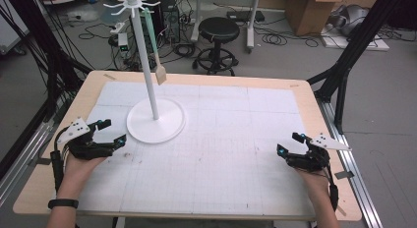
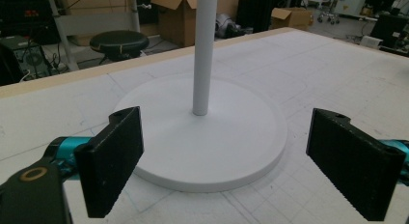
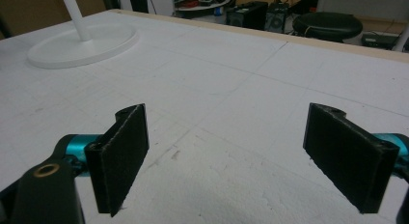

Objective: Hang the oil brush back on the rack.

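A white stand with a round base [image 1: 156,121] and a tall pole [image 1: 146,61] rises at the table's left middle, with short hooks around its top [image 1: 131,1]. A spatula [image 1: 156,55] with a pale green handle and a tan blade hangs from one hook. My left gripper [image 1: 112,131] is open just left of the base, held low over the table. The base [image 2: 212,137] and pole [image 2: 204,50] lie straight ahead between its empty jaws. My right gripper [image 1: 288,143] is open near the table's right edge, with nothing between its jaws [image 3: 226,151]. The base [image 3: 82,45] shows far off.
The table is covered by a white gridded mat [image 1: 221,139] with a wooden rim [image 1: 196,78]. Behind the table stand a black stool [image 1: 218,41], cardboard boxes [image 1: 314,9] and cables on the floor. Black frame legs [image 1: 349,56] stand at the right.
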`<state>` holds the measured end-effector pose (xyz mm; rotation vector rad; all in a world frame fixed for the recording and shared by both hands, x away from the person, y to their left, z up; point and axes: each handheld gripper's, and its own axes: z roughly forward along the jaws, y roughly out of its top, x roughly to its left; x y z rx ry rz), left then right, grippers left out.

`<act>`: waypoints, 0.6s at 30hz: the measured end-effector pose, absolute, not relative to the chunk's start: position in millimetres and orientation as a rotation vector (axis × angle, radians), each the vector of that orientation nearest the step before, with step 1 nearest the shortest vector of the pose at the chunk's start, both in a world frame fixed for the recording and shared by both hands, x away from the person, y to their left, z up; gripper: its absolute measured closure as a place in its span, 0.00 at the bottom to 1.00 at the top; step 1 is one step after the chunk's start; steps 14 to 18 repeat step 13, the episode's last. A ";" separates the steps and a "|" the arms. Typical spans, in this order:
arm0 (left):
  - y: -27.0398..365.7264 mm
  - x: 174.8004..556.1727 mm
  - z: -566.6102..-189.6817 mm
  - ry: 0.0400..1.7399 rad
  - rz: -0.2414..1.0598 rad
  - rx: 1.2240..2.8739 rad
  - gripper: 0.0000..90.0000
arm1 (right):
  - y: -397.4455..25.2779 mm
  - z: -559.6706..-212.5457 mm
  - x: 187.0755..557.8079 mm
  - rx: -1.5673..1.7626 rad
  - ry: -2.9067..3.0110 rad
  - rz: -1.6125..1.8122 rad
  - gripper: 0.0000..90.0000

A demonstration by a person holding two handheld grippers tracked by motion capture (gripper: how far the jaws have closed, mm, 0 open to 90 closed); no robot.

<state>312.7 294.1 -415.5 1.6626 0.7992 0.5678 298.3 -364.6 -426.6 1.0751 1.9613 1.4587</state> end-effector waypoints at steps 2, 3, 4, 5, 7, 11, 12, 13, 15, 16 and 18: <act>293.8 312.6 -415.7 0.801 0.565 1.668 0.15 | -364.2 -427.0 298.7 1.073 1.967 1.458 0.17; 293.8 312.7 -415.8 0.801 0.564 1.665 0.15 | -364.0 -427.0 298.7 1.073 1.966 1.453 0.17; 294.1 312.6 -415.8 0.802 0.564 1.666 0.15 | -363.9 -427.1 298.8 1.073 1.965 1.453 0.17; 294.2 312.6 -415.7 0.803 0.567 1.664 0.15 | -363.8 -427.1 298.8 1.077 1.965 1.454 0.17; 294.5 312.5 -415.7 0.803 0.566 1.664 0.15 | -363.7 -427.3 299.1 1.082 1.961 1.451 0.17; 293.8 312.6 -415.8 0.803 0.564 1.664 0.15 | -364.7 -426.8 298.8 1.080 1.952 1.455 0.17; 293.8 312.7 -415.7 0.802 0.565 1.666 0.15 | -364.8 -426.5 298.4 1.086 1.948 1.456 0.17; 293.8 312.8 -415.8 0.800 0.566 1.668 0.15 | -365.0 -426.6 298.7 1.086 1.944 1.460 0.17; 293.8 312.8 -415.8 0.800 0.566 1.668 0.15 | -365.0 -426.6 298.7 1.086 1.944 1.460 0.17; 293.8 312.8 -415.8 0.800 0.566 1.668 0.15 | -365.0 -426.6 298.7 1.086 1.944 1.460 0.17; 293.8 312.8 -415.8 0.800 0.566 1.668 0.15 | -365.0 -426.6 298.7 1.086 1.944 1.460 0.17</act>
